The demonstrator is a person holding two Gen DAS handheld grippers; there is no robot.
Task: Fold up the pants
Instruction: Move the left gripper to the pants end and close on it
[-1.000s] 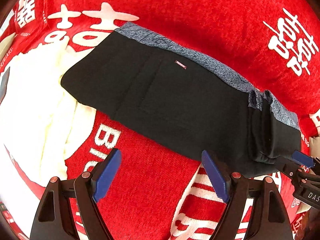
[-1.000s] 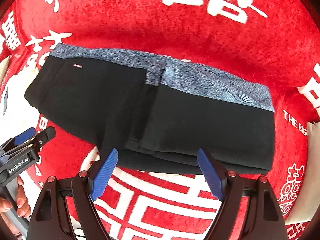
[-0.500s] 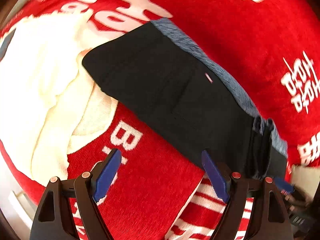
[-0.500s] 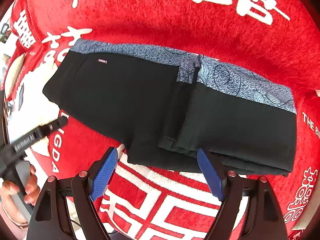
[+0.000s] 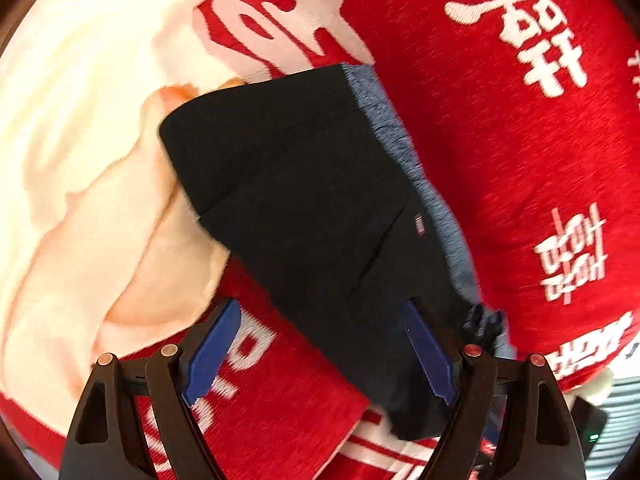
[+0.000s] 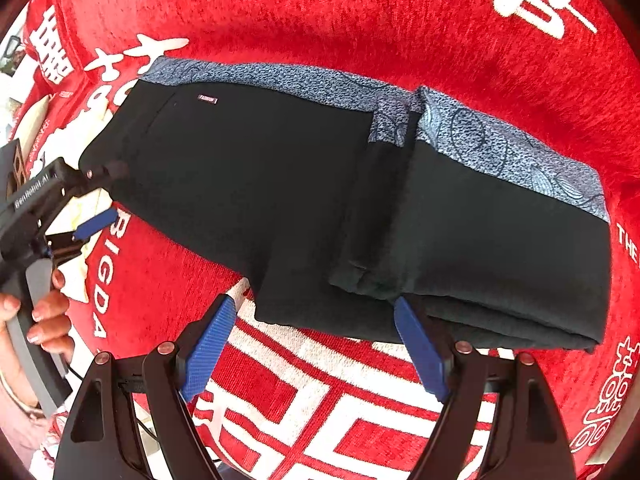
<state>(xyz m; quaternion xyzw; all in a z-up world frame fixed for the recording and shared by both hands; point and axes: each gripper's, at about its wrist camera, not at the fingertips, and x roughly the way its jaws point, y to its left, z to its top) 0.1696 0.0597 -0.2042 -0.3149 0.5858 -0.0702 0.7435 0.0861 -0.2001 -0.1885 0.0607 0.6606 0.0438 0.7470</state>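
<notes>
Black pants (image 6: 280, 200) with a blue-grey patterned waistband (image 6: 480, 140) lie folded on the red cloth; the right part is doubled over the left. In the left wrist view the pants (image 5: 304, 208) run diagonally from upper left to lower right. My left gripper (image 5: 320, 354) is open, at the pants' left end, its right fingertip over the near edge. It also shows in the right wrist view (image 6: 98, 196), one finger touching the pants' left corner. My right gripper (image 6: 314, 346) is open and empty, just in front of the pants' near edge.
A red cloth with white characters (image 6: 360, 20) covers the surface. A cream-white garment (image 5: 80, 160) lies left of the pants, partly under their corner. A hand (image 6: 36, 312) holds the left gripper's handle.
The left gripper swung left and closer to the pants' left end. The right gripper moved slightly closer to the near edge. Both stayed open.
</notes>
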